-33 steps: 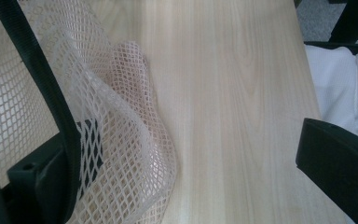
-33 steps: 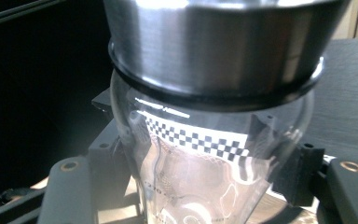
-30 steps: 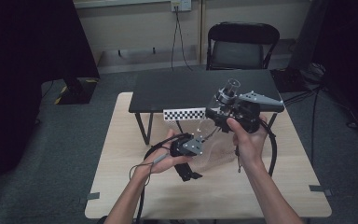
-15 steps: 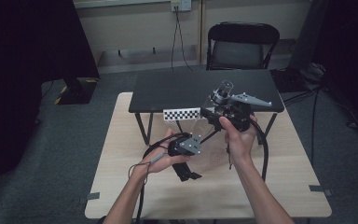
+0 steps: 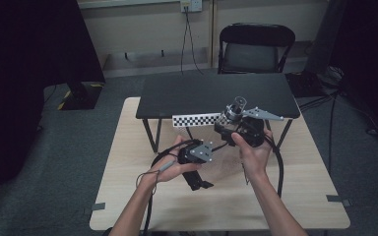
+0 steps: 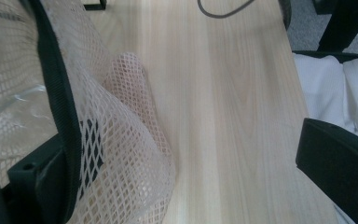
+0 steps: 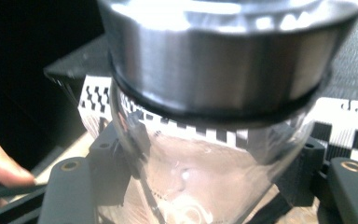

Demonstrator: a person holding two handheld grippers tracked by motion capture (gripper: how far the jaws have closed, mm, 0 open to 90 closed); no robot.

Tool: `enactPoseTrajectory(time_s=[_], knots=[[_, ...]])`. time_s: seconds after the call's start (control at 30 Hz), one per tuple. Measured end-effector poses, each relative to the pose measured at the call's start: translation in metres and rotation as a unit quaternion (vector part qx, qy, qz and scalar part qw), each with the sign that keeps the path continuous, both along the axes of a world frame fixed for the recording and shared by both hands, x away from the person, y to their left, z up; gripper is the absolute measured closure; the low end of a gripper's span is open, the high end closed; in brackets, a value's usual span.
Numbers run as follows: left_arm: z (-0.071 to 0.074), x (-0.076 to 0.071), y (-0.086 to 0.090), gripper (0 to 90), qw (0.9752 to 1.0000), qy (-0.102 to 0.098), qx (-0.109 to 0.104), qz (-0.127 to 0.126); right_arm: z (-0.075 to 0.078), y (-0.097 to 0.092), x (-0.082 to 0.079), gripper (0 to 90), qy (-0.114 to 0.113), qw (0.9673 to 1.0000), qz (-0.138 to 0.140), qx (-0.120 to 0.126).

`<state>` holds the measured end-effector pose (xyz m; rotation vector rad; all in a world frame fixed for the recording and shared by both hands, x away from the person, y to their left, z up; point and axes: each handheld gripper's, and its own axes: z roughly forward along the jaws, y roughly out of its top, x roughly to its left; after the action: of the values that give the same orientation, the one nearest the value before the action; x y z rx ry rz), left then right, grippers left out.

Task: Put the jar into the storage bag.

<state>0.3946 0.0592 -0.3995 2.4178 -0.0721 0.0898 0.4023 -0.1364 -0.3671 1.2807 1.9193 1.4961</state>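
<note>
High view: the person is working over a light wooden table [image 5: 285, 196], with both forearms entering from the bottom edge. The right gripper [image 5: 231, 120] is being held above the table near the front edge of a black raised shelf [image 5: 216, 93], and its jaws are clamping a clear glass jar [image 5: 236, 109] with a metal lid. A checkered strip [image 5: 197, 120] is fixed along the shelf edge just beside that gripper.

Right gripper view: the glass jar [image 7: 205, 154] is sitting between the two black jaws, which are pressing on its lower body from both sides. The metal lid [image 7: 219, 51] is covering the jar mouth. The jar is leaning away from the camera, toward the checkered strip [image 7: 345, 126].

High view, left side: the left gripper [image 5: 197, 169] is being held low over the table centre, near the right gripper but apart from it. A pale mesh bag [image 5: 226, 167] is hanging between the two grippers and is hard to make out there.

Left gripper view: the mesh bag [image 6: 126, 140] is draping over the left-hand jaw, with a black-edged rim of the bag running down in front of it. The other jaw is standing well apart at the picture's right, so this gripper is released; mesh is lying against one jaw and is not being pinched. The bag bottom is reaching the wooden table [image 6: 233, 116].
</note>
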Motion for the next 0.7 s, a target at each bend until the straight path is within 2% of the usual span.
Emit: enactPoseTrajectory(time_s=[0.17,0.23,0.43,0.7], knots=[[0.000,0.000,-0.001,0.3,1.0000,0.000,-0.003,0.005,-0.008,0.004,-0.002,31.7,0.005,0.9999,0.005,-0.013],[0.000,0.001,-0.001,0.3,1.0000,0.000,-0.001,0.005,-0.013,0.009,-0.003,31.7,0.002,0.9993,0.007,-0.038],[-0.001,0.001,-0.001,0.3,1.0000,0.001,-0.005,0.003,-0.019,0.018,-0.005,31.7,-0.001,0.9969,0.016,-0.077],[-0.004,0.001,-0.003,0.3,0.9998,-0.005,0.006,0.016,-0.027,0.028,-0.001,31.7,0.014,0.9954,0.018,-0.093]])
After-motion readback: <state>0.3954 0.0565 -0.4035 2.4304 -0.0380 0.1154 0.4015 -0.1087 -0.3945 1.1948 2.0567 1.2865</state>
